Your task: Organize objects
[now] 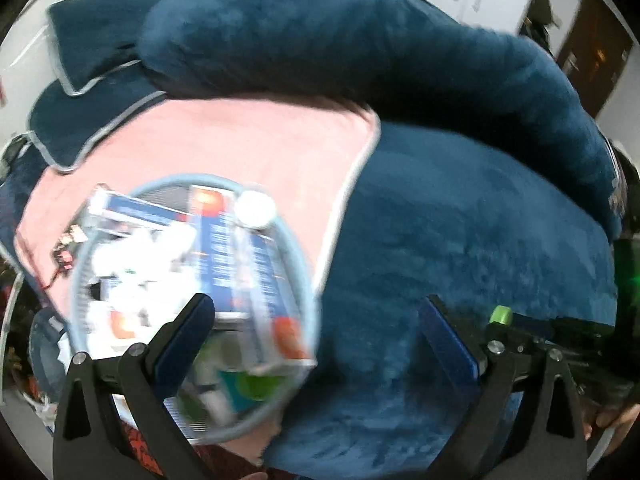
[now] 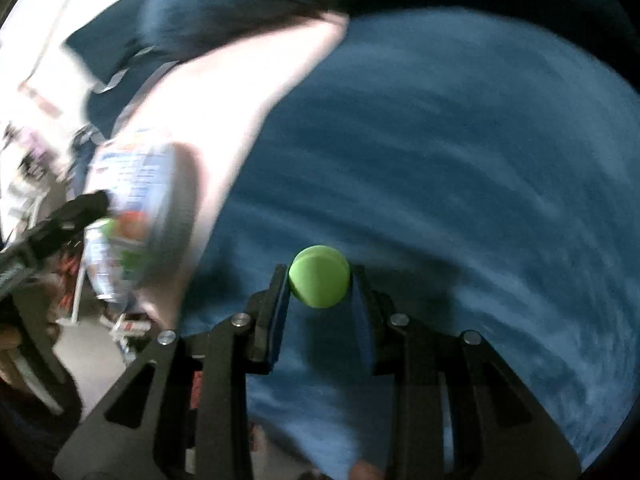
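My right gripper was pinching a small green cap-shaped piece, smooth and round, with both blue pads pressed against its sides. It hung above the plush navy bedding, not touching it. My left gripper stood spread wide with nothing between its fingers; its left finger reached over the rim of the round pale-blue mesh basket.

The basket sat on a pink blanket with a pale piped edge and already held long blue-and-white cartons, a white disc and other blurred items I could not identify.

I judged the step to be carrying the green piece across to the basket. To do it well, I would keep the pinch firm, since the piece looked slick and rounded and could squirt out. I would bring it low over a gap among the cartons before spreading the fingers, because the bedding was soft and the basket might tip. The left gripper could steady the rim.
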`<state>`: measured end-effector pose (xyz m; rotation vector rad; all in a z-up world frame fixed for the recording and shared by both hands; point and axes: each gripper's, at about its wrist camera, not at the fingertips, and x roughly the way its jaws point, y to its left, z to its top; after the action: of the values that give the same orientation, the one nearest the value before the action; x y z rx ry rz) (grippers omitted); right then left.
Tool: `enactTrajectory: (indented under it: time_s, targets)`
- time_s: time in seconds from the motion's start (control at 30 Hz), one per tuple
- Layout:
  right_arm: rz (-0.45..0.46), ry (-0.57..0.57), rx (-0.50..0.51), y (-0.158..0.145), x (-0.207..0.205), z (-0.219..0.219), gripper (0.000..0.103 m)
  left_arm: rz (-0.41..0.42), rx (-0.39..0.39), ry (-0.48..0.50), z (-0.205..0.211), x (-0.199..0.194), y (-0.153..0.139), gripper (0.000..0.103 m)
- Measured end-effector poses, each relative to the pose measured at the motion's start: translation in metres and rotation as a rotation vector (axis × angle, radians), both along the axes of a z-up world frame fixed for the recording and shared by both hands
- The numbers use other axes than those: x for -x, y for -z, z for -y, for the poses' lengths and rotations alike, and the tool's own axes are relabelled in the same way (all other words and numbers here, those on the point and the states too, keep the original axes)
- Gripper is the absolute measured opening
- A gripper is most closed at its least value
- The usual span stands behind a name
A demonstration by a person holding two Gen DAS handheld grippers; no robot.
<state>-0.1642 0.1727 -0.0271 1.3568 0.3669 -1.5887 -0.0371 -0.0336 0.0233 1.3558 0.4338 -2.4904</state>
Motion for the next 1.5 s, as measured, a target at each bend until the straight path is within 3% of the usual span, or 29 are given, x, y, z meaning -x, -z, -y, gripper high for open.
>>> enactTrajectory:
  time_s: [0.27, 0.5, 0.57, 0.6, 0.63, 0.67, 1.07, 1.3, 1.5]
  targets:
    - [-0.008, -0.295, 0.184, -0.070, -0.098, 0.116, 0.031, -0.035, 0.091, -0.233, 0.084, -0.067, -0.028, 0.102]
    - [0.025, -0.399, 0.239, -0.082, -0.143, 0.175, 0.032, -0.015, 0.078, -0.388, 0.142, -0.124, -0.024, 0.102]
    - [0.015, -0.400, 0.233, -0.083, -0.148, 0.183, 0.047, -0.020, 0.074, -0.401, 0.144, -0.129, -0.024, 0.102]
    - [0.012, -0.398, 0.229, -0.083, -0.150, 0.183, 0.071, -0.025, 0.075, -0.401, 0.146, -0.131, -0.024, 0.102]
    - [0.018, -0.396, 0.237, -0.083, -0.149, 0.181, 0.088, -0.028, 0.077, -0.399, 0.144, -0.130, -0.024, 0.102]
    - [0.023, -0.390, 0.246, -0.083, -0.147, 0.176, 0.091, -0.030, 0.077, -0.395, 0.143, -0.130, -0.024, 0.102]
    - [-0.038, -0.241, 0.214, -0.073, -0.094, 0.126, 0.098, -0.010, 0.068, -0.246, 0.087, -0.088, -0.011, 0.102]
    - [-0.018, 0.009, 0.176, -0.040, -0.032, 0.057, 0.100, 0.001, 0.079, -0.054, 0.023, -0.050, -0.001, 0.102]
    - [-0.145, 0.228, 0.070, -0.009, 0.009, -0.023, 0.101, -0.011, -0.006, 0.071, -0.031, -0.024, 0.016, 0.102]
